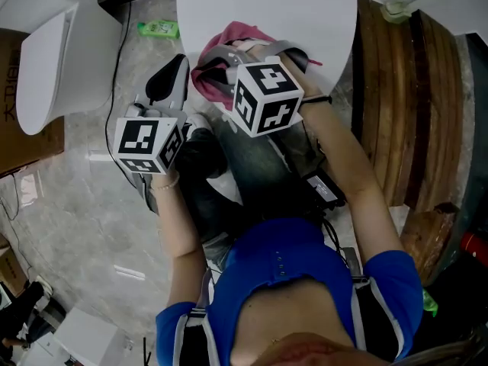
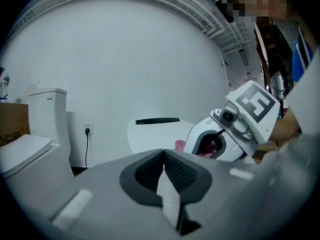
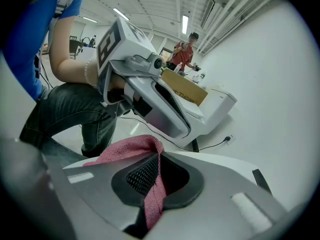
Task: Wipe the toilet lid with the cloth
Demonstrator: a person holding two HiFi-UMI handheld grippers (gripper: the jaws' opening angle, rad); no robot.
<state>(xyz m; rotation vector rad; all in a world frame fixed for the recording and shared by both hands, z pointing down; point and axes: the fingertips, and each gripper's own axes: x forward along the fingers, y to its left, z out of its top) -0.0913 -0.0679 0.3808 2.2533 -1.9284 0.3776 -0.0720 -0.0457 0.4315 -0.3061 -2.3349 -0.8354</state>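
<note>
The white toilet lid (image 1: 267,6) fills the top centre of the head view, and the pink cloth (image 1: 229,48) sits bunched at its lower edge. The right tool (image 3: 156,160) is clamped on that cloth. In the right gripper view a fold of pink weave is pinched between the two dark ribbed pads and hangs down through them. The rest of the cloth spreads out to the left, over the grey tool body. Behind the jaws the lid runs across the lower right of that view.

The left tool (image 2: 163,156) has its jaws pressed together with nothing between them. In the head view it is at centre left, beside the right tool and off the lid's left edge, over the pale marbled floor (image 1: 84,219). The left gripper view shows the lid at mid-frame and the right tool at centre right, with pink showing in its opening.

A second white toilet (image 1: 53,59) stands at the upper left of the head view, with a cardboard box (image 1: 15,128) at the left edge. A green packet (image 1: 158,29) lies on the floor near the top. Dark wooden slats (image 1: 404,105) curve down the right side. A wall socket (image 2: 88,129) with a black cord shows at the left of the left gripper view. Another person in red (image 3: 184,54) stands far back in the right gripper view.
</note>
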